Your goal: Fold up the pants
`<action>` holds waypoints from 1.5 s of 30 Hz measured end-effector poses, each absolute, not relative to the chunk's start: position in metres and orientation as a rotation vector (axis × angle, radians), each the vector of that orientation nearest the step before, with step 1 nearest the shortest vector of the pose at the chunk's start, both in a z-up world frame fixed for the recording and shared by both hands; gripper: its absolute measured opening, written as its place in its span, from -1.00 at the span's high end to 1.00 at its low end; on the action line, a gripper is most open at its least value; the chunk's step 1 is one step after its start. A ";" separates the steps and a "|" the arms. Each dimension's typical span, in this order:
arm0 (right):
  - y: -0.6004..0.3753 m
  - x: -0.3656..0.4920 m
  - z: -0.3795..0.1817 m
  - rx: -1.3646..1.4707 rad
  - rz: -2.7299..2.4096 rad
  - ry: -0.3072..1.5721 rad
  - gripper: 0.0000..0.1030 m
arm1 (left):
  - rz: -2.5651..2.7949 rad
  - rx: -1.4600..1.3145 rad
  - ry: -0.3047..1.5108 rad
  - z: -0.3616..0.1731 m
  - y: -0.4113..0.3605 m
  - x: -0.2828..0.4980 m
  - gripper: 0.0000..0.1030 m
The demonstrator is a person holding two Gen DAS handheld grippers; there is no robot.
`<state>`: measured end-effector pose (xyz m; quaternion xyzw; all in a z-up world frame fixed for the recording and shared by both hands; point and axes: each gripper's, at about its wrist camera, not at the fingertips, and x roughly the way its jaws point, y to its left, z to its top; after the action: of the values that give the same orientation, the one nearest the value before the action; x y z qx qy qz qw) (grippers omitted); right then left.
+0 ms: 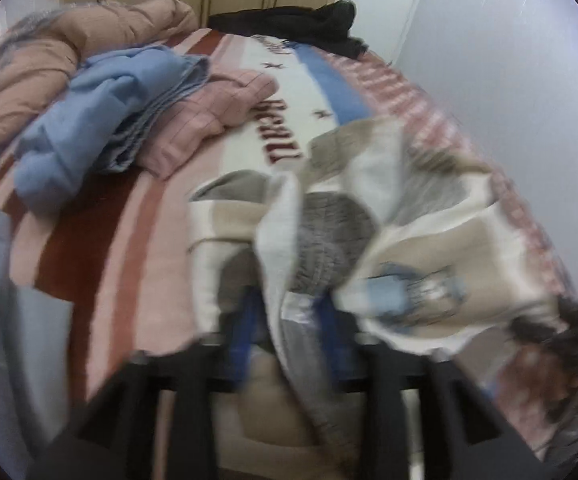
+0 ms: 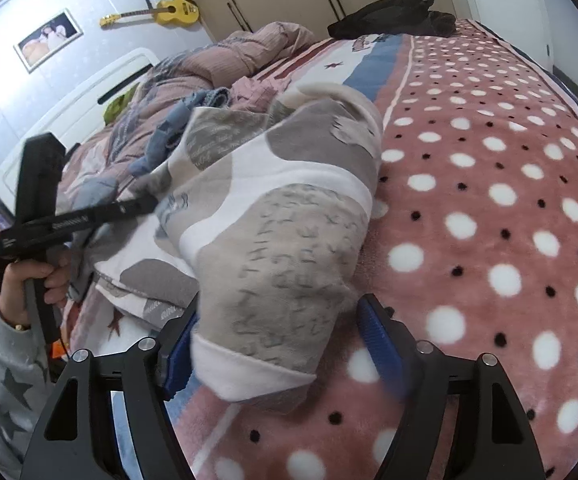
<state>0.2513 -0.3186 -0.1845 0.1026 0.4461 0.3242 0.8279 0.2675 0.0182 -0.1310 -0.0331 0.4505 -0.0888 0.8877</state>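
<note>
The pants [image 2: 273, 208] are white with grey and beige patches and printed letters. They lie bunched on the bed, also in the left wrist view [image 1: 329, 220]. My left gripper [image 1: 289, 320] is shut on a fold of the pants, with cloth pinched between its blue pads. It shows from outside in the right wrist view [image 2: 145, 202], gripping the pants' left edge. My right gripper [image 2: 277, 344] is open, its blue pads [image 2: 379, 338] on either side of a hem end of the pants, with a gap on the right side.
The bed has a pink polka-dot blanket [image 2: 489, 200] on the right and a striped blanket [image 1: 101, 256] on the left. A blue garment [image 1: 101, 128], a pink garment [image 1: 209, 120], a pink duvet [image 1: 49, 60] and dark clothing [image 1: 301, 24] lie further back.
</note>
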 end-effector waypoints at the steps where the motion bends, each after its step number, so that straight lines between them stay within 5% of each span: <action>1: -0.318 0.251 -0.184 0.218 0.686 0.948 -0.38 | -0.194 -0.070 0.929 -0.130 0.019 0.266 0.28; 3: -0.320 0.250 -0.179 0.201 0.684 0.941 -0.38 | -0.200 -0.096 0.891 -0.118 0.023 0.262 0.05; 8: -0.327 0.254 -0.168 0.198 0.661 0.918 -0.38 | -0.220 -0.084 0.803 -0.086 0.019 0.278 -0.01; 12: -0.325 0.257 -0.168 0.192 0.657 0.920 -0.38 | -0.244 -0.085 0.811 -0.086 0.009 0.314 -0.28; 20: -0.326 0.262 -0.177 0.218 0.671 0.933 -0.38 | -0.193 -0.124 0.984 -0.124 0.012 0.350 -0.28; 22: -0.325 0.262 -0.178 0.222 0.674 0.934 -0.38 | -0.241 -0.174 0.961 -0.122 0.011 0.345 0.03; 24: -0.324 0.262 -0.178 0.223 0.676 0.932 -0.38 | -0.290 -0.205 0.953 -0.119 0.008 0.341 0.60; 26: -0.324 0.263 -0.178 0.223 0.678 0.933 -0.38 | -0.284 -0.161 0.953 -0.117 0.001 0.339 0.85; 34: -0.325 0.264 -0.181 0.231 0.680 0.936 -0.38 | -0.155 -0.032 0.824 -0.089 0.012 0.319 0.92; 38: -0.321 0.265 -0.182 0.225 0.681 0.936 -0.38 | -0.107 0.006 0.890 -0.105 0.018 0.321 0.73; 41: -0.319 0.263 -0.182 0.213 0.676 0.935 -0.38 | -0.127 -0.077 0.836 -0.097 0.029 0.315 0.17; 45: -0.320 0.263 -0.182 0.215 0.680 0.942 -0.38 | -0.264 -0.190 0.750 -0.076 0.038 0.306 0.15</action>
<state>0.2630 -0.3205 -0.1823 0.1014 0.4440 0.3205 0.8306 0.3056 0.0379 -0.0757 -0.0926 0.3648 -0.1282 0.9175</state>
